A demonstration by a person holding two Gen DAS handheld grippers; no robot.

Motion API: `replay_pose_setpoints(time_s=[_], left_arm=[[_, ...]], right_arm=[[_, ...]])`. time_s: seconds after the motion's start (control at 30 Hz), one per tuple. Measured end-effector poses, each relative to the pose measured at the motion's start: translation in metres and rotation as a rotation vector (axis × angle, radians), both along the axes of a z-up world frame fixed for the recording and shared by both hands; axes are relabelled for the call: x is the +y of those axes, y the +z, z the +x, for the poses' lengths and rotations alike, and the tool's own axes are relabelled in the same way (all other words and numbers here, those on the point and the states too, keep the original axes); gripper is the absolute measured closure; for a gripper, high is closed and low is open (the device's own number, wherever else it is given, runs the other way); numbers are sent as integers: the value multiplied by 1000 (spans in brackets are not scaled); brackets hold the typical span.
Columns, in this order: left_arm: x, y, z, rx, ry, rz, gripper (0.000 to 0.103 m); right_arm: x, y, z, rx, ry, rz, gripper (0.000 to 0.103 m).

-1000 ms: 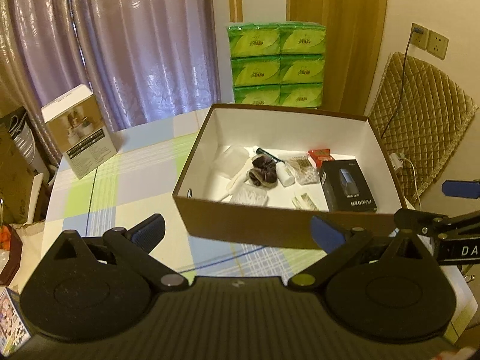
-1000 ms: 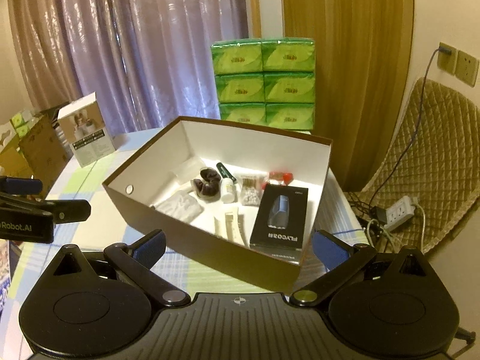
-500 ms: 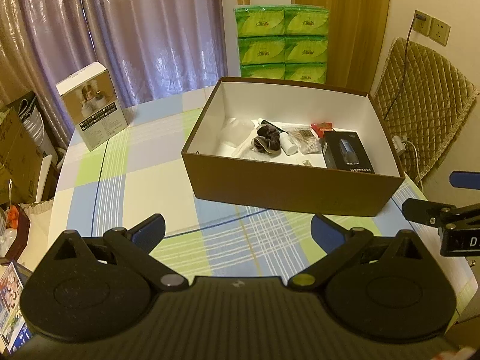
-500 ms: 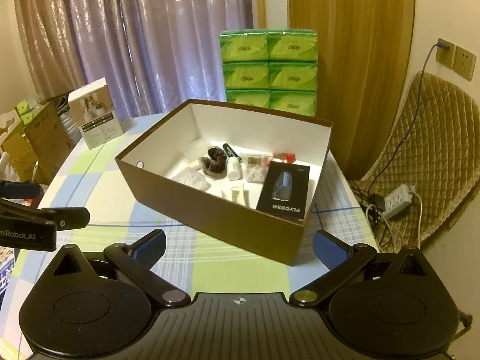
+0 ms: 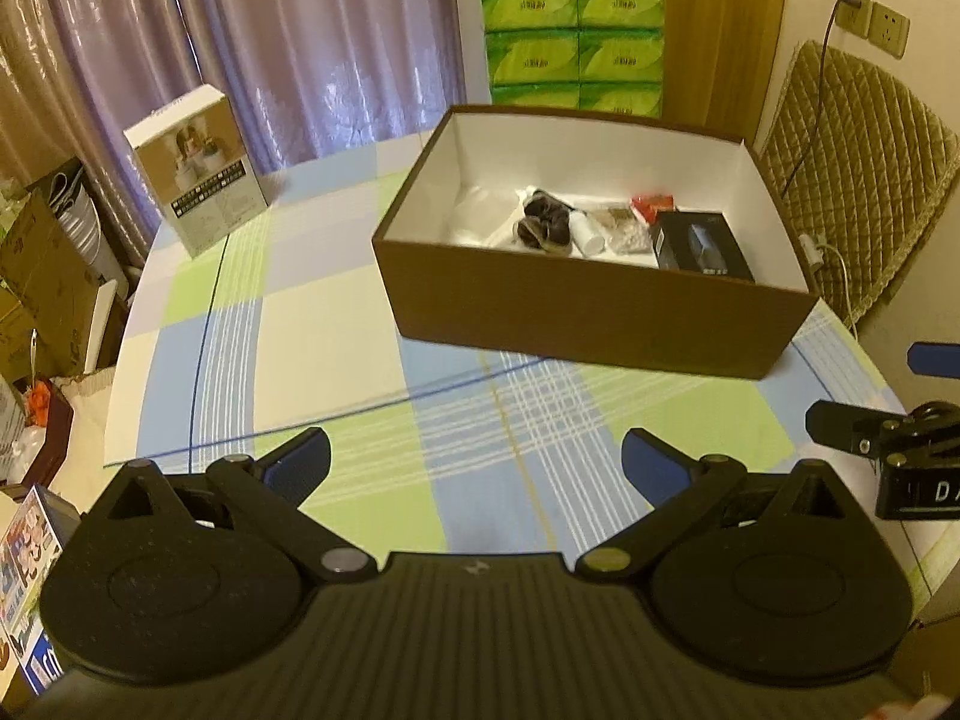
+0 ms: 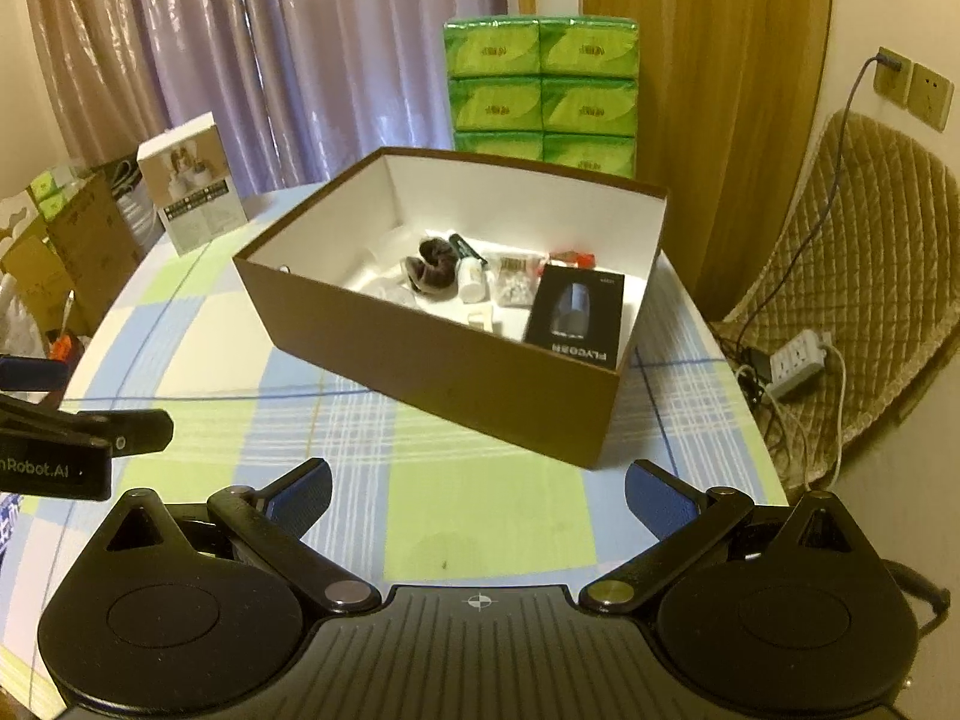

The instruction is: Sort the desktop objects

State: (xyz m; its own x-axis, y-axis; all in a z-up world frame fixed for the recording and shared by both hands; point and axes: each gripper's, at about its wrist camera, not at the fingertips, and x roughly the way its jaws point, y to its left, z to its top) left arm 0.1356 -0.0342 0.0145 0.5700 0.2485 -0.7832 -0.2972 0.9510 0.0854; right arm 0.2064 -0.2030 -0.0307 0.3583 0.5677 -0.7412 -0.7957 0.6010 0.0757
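Observation:
A brown cardboard box (image 5: pixel 576 315) (image 6: pixel 420 354) with a white inside stands on the checked table. It holds a black product box (image 5: pixel 699 246) (image 6: pixel 576 315), a dark hair tie (image 5: pixel 543 222) (image 6: pixel 429 270), a small white bottle (image 6: pixel 471 282), a red packet (image 5: pixel 654 204) and some clear bags. My left gripper (image 5: pixel 477 459) hangs open over the near table, well short of the box. My right gripper (image 6: pixel 477 489) is open too, at the box's near right corner. Neither one holds anything.
A white carton (image 5: pixel 195 171) (image 6: pixel 192 189) stands at the table's far left. Green tissue packs (image 5: pixel 570 39) (image 6: pixel 540 96) are stacked behind the box. A quilted chair (image 6: pixel 864 276) and a power strip (image 6: pixel 798 363) are off to the right, cardboard boxes (image 5: pixel 36 294) to the left.
Both grippers have pulled back from over the box, so it looks smaller and farther. More of the checked tablecloth shows in front of it. Both stay open.

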Motion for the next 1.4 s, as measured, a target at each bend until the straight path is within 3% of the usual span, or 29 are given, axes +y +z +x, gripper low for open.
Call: replay_pose_setpoints(time_s=[0.77,1.4], left_arm=[[-7,-27,-7,72,-20,-14,1],[-8,-27,-9,71,-16,-15,1]], right_arm=[[-4,-22,-1,6,-12,-64,2],[-5,-23,-1,12,-18,-68,2]])
